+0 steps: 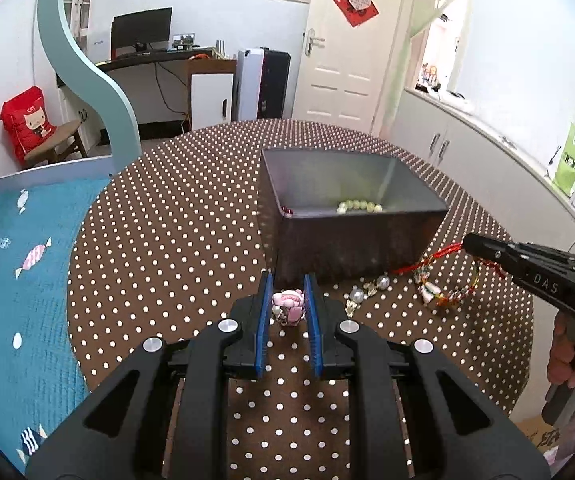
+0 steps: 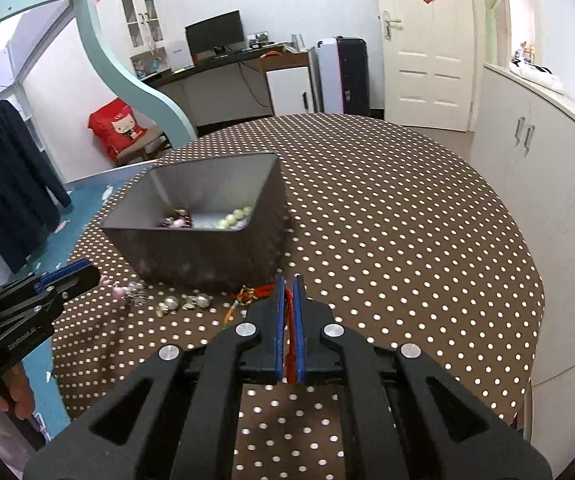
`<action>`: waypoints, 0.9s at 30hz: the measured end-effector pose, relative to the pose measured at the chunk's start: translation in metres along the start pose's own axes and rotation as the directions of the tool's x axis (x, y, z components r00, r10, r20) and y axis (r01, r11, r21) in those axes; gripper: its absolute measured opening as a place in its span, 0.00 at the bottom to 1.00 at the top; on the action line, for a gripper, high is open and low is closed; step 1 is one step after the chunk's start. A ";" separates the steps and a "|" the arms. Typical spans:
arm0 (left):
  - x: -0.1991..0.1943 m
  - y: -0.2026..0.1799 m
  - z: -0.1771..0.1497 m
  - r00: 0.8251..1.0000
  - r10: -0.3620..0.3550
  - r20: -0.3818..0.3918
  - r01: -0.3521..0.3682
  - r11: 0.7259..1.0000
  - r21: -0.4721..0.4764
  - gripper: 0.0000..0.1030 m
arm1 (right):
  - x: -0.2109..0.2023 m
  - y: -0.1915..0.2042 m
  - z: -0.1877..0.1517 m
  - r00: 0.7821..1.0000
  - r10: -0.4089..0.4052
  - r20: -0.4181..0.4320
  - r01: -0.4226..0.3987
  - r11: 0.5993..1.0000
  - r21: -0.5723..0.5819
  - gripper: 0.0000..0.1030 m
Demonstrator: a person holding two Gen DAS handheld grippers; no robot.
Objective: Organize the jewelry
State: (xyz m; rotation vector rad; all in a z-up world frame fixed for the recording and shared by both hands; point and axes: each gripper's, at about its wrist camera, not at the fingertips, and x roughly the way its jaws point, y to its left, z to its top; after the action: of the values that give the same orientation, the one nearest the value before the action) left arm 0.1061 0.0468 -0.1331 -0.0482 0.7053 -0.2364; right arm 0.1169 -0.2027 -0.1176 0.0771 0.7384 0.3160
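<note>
The right gripper point(image 2: 286, 292) pinches the red-corded bracelet point(image 1: 445, 284), next needing a lift toward the box point(image 1: 351, 216) at eleven o'clock, while the left gripper point(image 1: 288, 292), fingers spread, straddles the pink charm point(image 1: 287, 306).

Left claw point(image 1: 288, 285) low, jaws parted. Right claw point(image 2: 286, 285) jaws nearly closed, pinching.

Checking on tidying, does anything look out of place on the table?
Yes: pearl earrings and a pink charm lie on the tablecloth outside the gray box, and a red-string bracelet is there too.
</note>
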 end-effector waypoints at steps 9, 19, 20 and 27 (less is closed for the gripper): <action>-0.019 -0.001 0.016 0.998 0.005 0.068 -0.006 1.000 0.009 0.16 | -0.016 0.011 0.010 0.999 0.016 0.047 -0.014 0.999 -0.033 0.00; -0.022 -0.001 0.022 0.997 -0.009 0.080 0.008 1.000 0.011 0.16 | -0.013 0.009 0.004 1.000 -0.016 0.017 0.017 0.997 -0.073 0.03; -0.022 -0.001 0.022 0.997 -0.010 0.078 0.009 1.000 0.011 0.16 | -0.007 0.008 0.003 1.000 -0.023 -0.005 0.023 0.997 -0.069 0.05; -0.017 0.000 0.017 0.999 -0.009 0.052 0.008 1.000 0.011 0.16 | 0.026 0.005 -0.020 0.992 -0.016 -0.124 0.007 0.997 -0.073 0.21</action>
State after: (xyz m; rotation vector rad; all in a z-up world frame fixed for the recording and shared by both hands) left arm 0.1045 0.0497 -0.1096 -0.0472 0.6521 -0.2464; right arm 0.1206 -0.1908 -0.1480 -0.0153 0.8497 0.3387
